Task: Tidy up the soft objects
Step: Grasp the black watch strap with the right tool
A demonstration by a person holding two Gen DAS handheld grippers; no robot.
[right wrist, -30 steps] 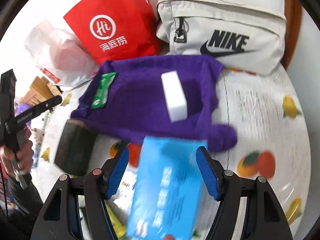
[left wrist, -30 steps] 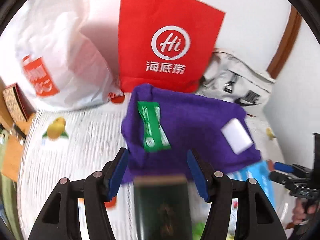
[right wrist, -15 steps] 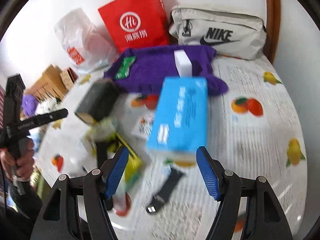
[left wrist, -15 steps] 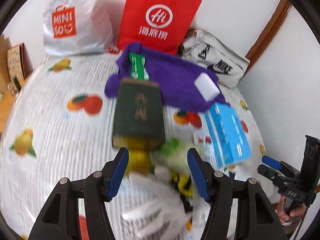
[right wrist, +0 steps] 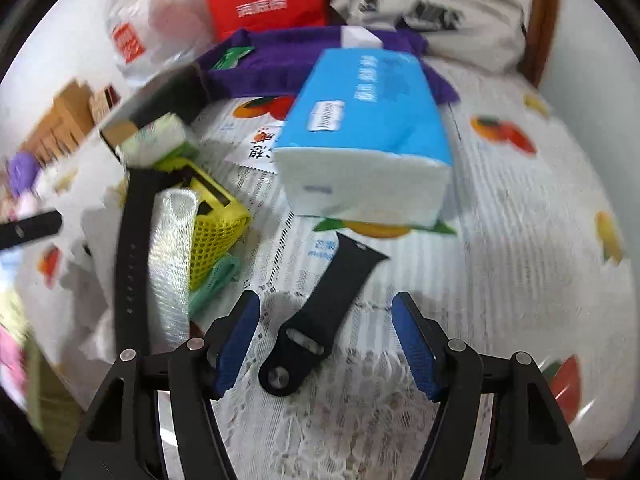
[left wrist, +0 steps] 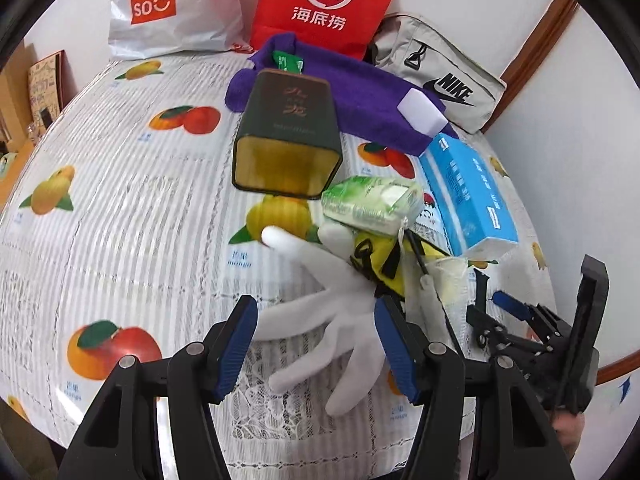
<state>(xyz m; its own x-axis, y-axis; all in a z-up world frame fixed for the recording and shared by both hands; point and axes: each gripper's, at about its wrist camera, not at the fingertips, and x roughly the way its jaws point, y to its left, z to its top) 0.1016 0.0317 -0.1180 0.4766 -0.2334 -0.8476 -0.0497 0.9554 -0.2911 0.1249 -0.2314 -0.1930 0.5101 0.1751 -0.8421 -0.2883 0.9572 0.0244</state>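
A white glove (left wrist: 332, 316) lies flat on the fruit-print tablecloth, its palm between my open left gripper's (left wrist: 314, 340) blue fingers. Behind it lie a green tissue pack (left wrist: 370, 204), a yellow mesh pouch (left wrist: 380, 264), a blue tissue pack (left wrist: 468, 192), a purple towel (left wrist: 360, 96) with a white sponge (left wrist: 422, 114) and a green sachet (left wrist: 286, 62). My open right gripper (right wrist: 326, 342) hovers over a black watch strap piece (right wrist: 320, 316). The blue tissue pack (right wrist: 364, 132) and yellow mesh pouch (right wrist: 212, 216) are ahead. The right gripper also shows in the left wrist view (left wrist: 516, 320).
A dark green tin (left wrist: 288, 136) lies on its side mid-table. A red paper bag (left wrist: 328, 4), a white Miniso bag (left wrist: 160, 4) and a grey Nike pouch (left wrist: 436, 76) stand along the wall. A long black strap (right wrist: 132, 256) lies left. The table edge is near both grippers.
Both grippers pulled back toward the table's near edge. The left now frames the white glove, the right is over the black strap piece. Both stayed open.
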